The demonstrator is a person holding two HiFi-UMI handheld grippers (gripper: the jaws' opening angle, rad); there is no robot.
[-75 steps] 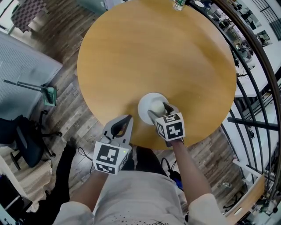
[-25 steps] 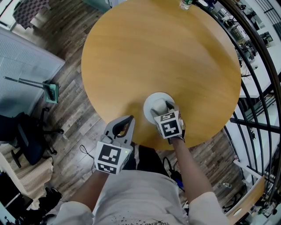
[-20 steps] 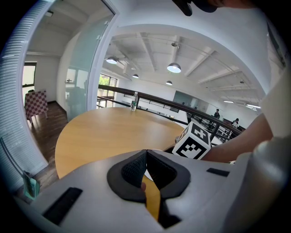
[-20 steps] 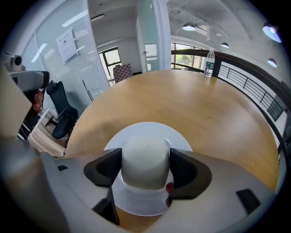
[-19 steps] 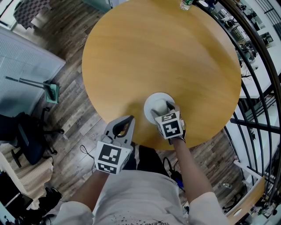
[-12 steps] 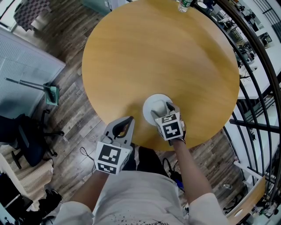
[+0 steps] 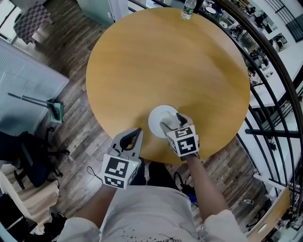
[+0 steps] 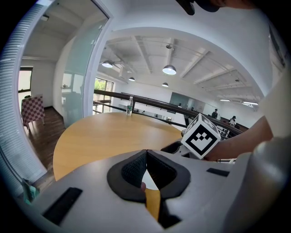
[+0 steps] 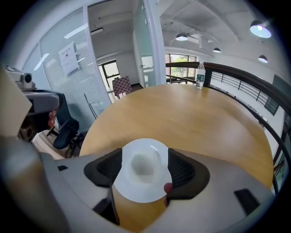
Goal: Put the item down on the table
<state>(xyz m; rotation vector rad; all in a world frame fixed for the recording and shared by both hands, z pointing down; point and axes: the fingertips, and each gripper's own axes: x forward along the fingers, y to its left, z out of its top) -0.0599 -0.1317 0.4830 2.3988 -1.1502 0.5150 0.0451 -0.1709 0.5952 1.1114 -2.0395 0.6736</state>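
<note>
Nearest the body, the left tongs (image 7: 131,137) hang at the near rim of the counter (image 7: 165,61), just left of the right tongs (image 7: 171,122). Their pads are pressed together at the tips with nothing between them. The right tongs stand wide open over the near right part of a white dish (image 7: 158,118), which looks to be lying flat on the counter under them. A pale lump (image 9: 143,164), too blurred to name, sits in the middle of the dish, midway between the two pads and apparently clear of both, so the item seems to be set down and let go. The dish is close to the counter's near edge. If the right tongs pull back low, a pad could hook the rim and drag the dish toward that edge, or tip it so the lump rolls off. Lifting first would be safer. Only the right gripper view shows the lump and the free space either side of it, since from the head view the tongs cover it. The head view alone shows how near the dish is to the edge. The left gripper view confirms those pads meet. Far beyond both tongs a bottle (image 7: 188,8) stands at the counter's far rim, with a dark railing (image 7: 265,80) curving past on the right.
</note>
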